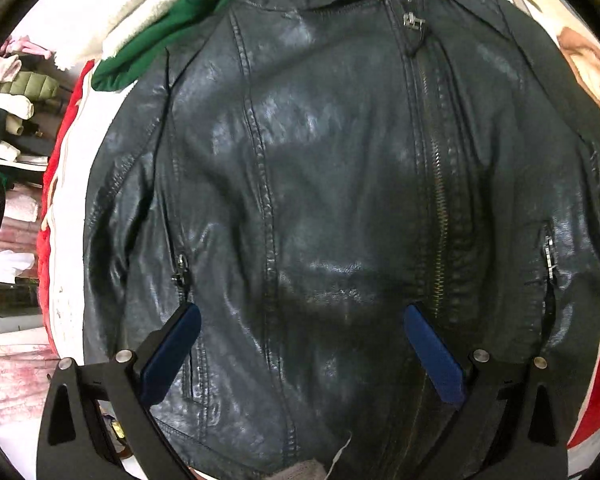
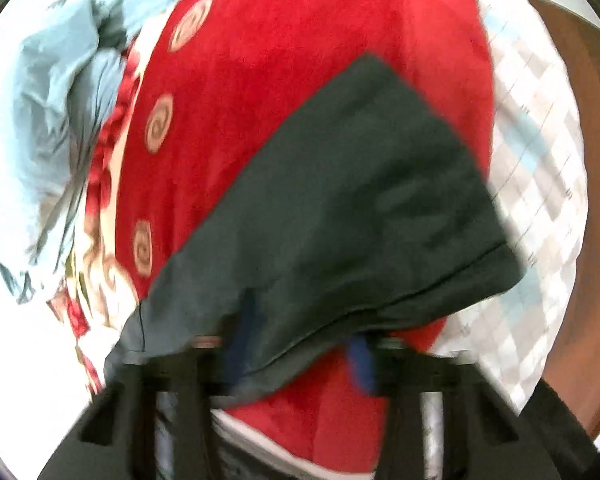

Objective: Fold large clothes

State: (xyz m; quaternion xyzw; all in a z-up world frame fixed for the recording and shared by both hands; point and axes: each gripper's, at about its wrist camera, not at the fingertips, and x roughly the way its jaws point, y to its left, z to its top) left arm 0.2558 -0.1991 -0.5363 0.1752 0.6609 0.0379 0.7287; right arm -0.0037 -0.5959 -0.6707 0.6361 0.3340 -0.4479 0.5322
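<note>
A black leather jacket [image 1: 320,160] lies front up and spread flat, its zip running down right of centre. My left gripper [image 1: 302,316] hovers over the jacket's lower front, pointing steeply down. It is open, with the blue pads [image 1: 172,352] wide apart and nothing between them. The right wrist view is blurred. In it a dark flap of the jacket [image 2: 340,200] lies on a red blanket [image 2: 300,60]. The hem of that flap runs between the pads of my right gripper [image 2: 300,354]. These pads still show a gap, with red blanket visible in it.
A green garment with striped cuffs [image 1: 160,48] and a white fleece [image 1: 140,0] lie beyond the collar. Stacked clothes on shelves [image 1: 8,100] stand at the left. A light blue garment [image 2: 52,100] lies left of the red blanket, a checked cloth [image 2: 540,200] to its right.
</note>
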